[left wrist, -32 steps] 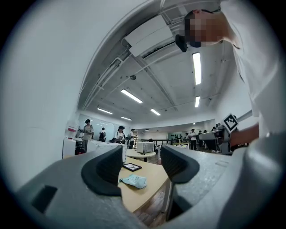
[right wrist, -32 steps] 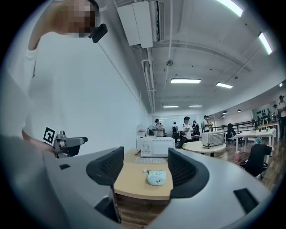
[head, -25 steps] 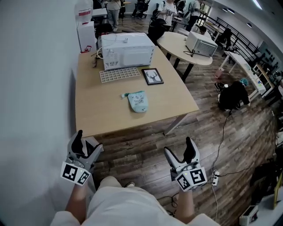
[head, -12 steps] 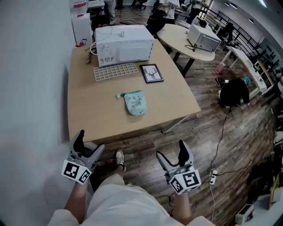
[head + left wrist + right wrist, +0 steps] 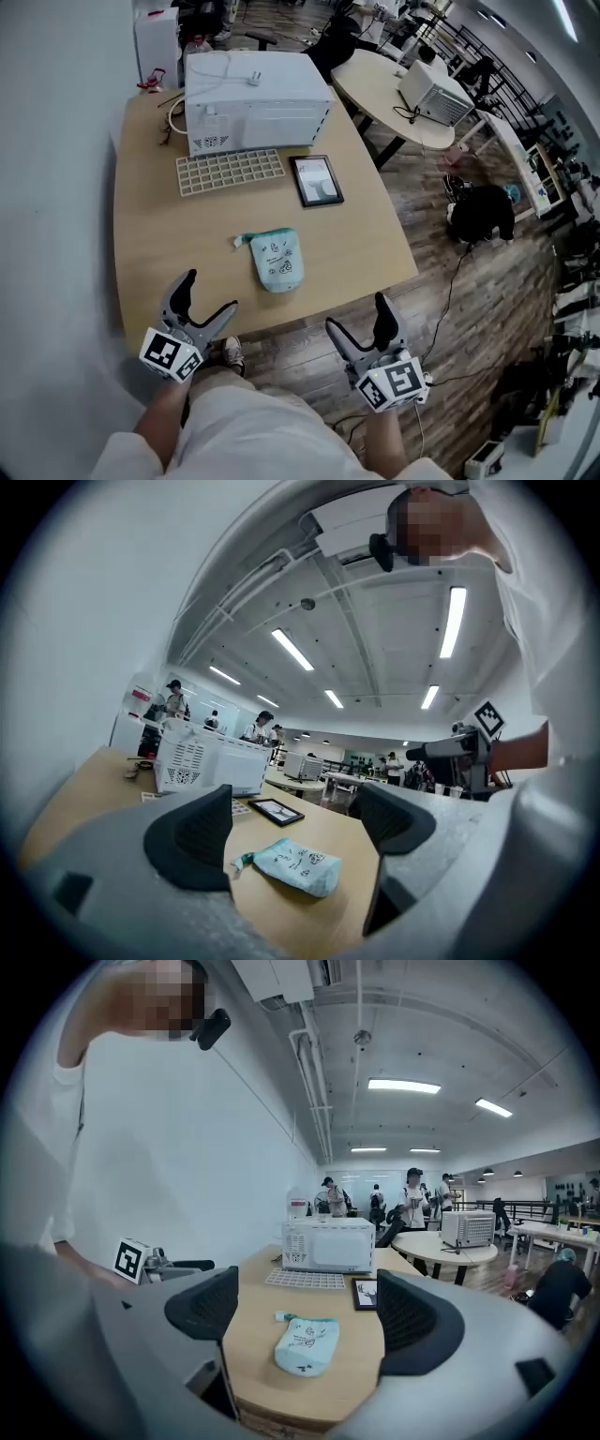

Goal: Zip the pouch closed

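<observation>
A pale blue-green pouch with small dark prints lies flat on the wooden table, a short tab sticking out at its upper left. The same pouch shows between the jaws in the left gripper view, and the pouch again in the right gripper view. My left gripper is open over the table's near edge, left of the pouch and clear of it. My right gripper is open, off the table's near right corner, above the floor. Neither touches the pouch.
A white microwave stands at the table's far end, with a cream grid tray and a small framed picture in front of it. A wall runs along the left. A round table stands at the right; people stand far off.
The view and both grippers have come closer to the table. The left gripper now reaches over the near edge; the pouch has not moved on the table.
</observation>
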`<state>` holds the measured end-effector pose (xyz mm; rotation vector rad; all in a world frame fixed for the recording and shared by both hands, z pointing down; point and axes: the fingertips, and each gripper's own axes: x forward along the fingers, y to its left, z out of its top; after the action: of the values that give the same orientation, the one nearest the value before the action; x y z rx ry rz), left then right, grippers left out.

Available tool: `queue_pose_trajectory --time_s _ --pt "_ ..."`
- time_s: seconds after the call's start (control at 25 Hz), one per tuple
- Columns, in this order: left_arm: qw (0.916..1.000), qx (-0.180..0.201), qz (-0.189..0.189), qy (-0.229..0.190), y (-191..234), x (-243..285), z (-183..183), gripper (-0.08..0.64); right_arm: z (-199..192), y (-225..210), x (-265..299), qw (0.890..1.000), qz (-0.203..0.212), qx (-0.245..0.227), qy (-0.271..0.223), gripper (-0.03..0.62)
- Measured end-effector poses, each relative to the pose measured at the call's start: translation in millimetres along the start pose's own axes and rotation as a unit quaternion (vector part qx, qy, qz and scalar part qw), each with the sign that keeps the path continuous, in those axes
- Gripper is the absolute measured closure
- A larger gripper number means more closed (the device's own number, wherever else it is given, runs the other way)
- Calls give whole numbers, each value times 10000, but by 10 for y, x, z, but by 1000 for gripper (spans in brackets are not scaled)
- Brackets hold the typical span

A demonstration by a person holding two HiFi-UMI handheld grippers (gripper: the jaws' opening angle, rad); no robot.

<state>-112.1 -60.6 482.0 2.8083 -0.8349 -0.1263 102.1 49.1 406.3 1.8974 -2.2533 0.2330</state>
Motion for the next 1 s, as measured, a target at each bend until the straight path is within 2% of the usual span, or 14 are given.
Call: queue_pose_trajectory --time_s 0.24,0.4,0.52,0.68,0.84,1.0 --pt "9993 -125 -253 255 202 543 -103 137 78 -237 316 9999 -162 39 40 149" --pt "9992 -105 -174 351 284 764 -159 137 -7 -503 429 9996 -173 187 116 150" --pt "9986 -114 -58 511 334 863 -255 137 -4 -647 629 9997 46 257 16 150" --pt "9960 -289 178 828 320 943 -462 137 70 -753 929 9982 551 232 -52 150" --pt "9917 -98 264 1258 380 1014 -673 138 146 -755 1117 9960 864 199 -110 150" --pt "9840 -43 184 1770 537 1166 -1077 154 22 -701 1201 9932 1149 125 105 150"
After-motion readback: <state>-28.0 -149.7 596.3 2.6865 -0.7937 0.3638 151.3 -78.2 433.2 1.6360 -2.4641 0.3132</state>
